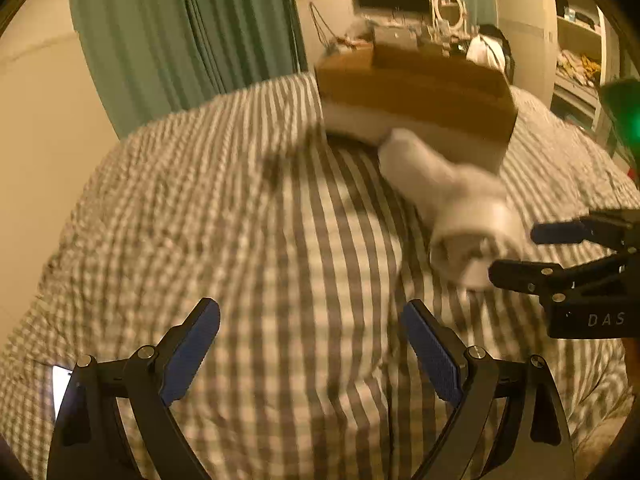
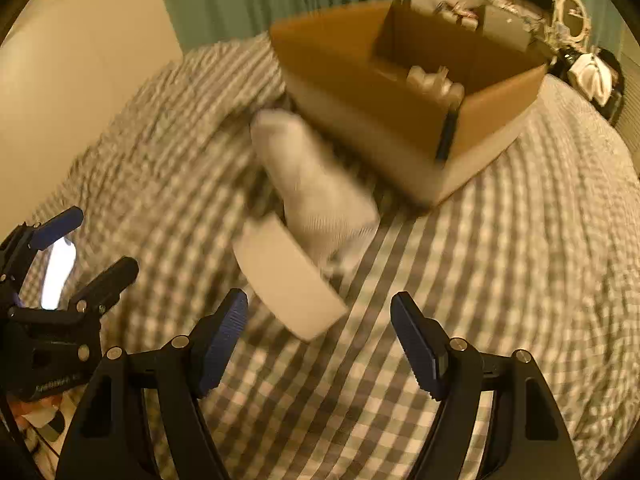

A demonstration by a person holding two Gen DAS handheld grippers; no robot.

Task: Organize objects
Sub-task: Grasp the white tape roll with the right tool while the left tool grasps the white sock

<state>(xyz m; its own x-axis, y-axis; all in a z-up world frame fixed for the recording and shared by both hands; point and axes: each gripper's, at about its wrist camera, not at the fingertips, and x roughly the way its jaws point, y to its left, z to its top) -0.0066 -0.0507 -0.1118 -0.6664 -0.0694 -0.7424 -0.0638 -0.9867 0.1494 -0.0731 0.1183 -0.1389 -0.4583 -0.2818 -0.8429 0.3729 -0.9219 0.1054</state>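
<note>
Green curtains [image 1: 180, 40] back a bed under a grey-and-white checked cover [image 2: 480, 280], where an open brown cardboard box [image 2: 400, 92] already holds some pale items. Just in front of the box lie a blurred white bottle-like object [image 2: 316, 184] and a white roll of tape [image 2: 288, 280], touching each other. Both the left gripper [image 1: 310, 352] and the right gripper [image 2: 320, 340] are spread wide and empty. The right one sits nearest the roll — straddle its rim squarely, close firmly, then lift clear over the box wall before releasing.
</note>
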